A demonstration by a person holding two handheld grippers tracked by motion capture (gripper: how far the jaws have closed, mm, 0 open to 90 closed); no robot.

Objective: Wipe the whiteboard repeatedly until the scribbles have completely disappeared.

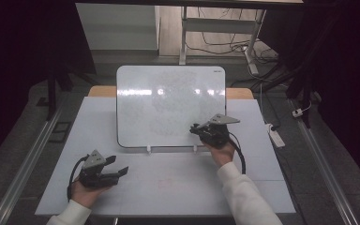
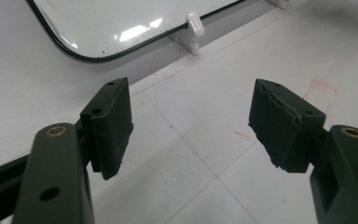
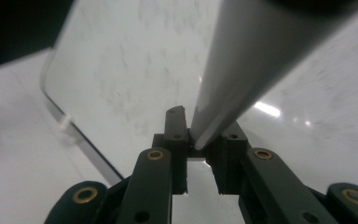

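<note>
Whiteboard [image 1: 170,105] mostly wiped, faint smudges left; right tongs [image 3: 200,140] clamped on grey eraser [image 3: 242,70], left tongs [image 2: 191,126] apart, idle.

A lab-like workroom: white table [image 1: 168,187], propped whiteboard [image 1: 168,103], floor cables [image 1: 225,47], dark curtains [image 1: 347,70].

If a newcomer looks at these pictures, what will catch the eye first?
The whiteboard, propped on white clips at the table's far side, with glare and faint smudges. Next, the right gripper, shut on a grey marker against the board. The left gripper rests open nearer the person.
</note>
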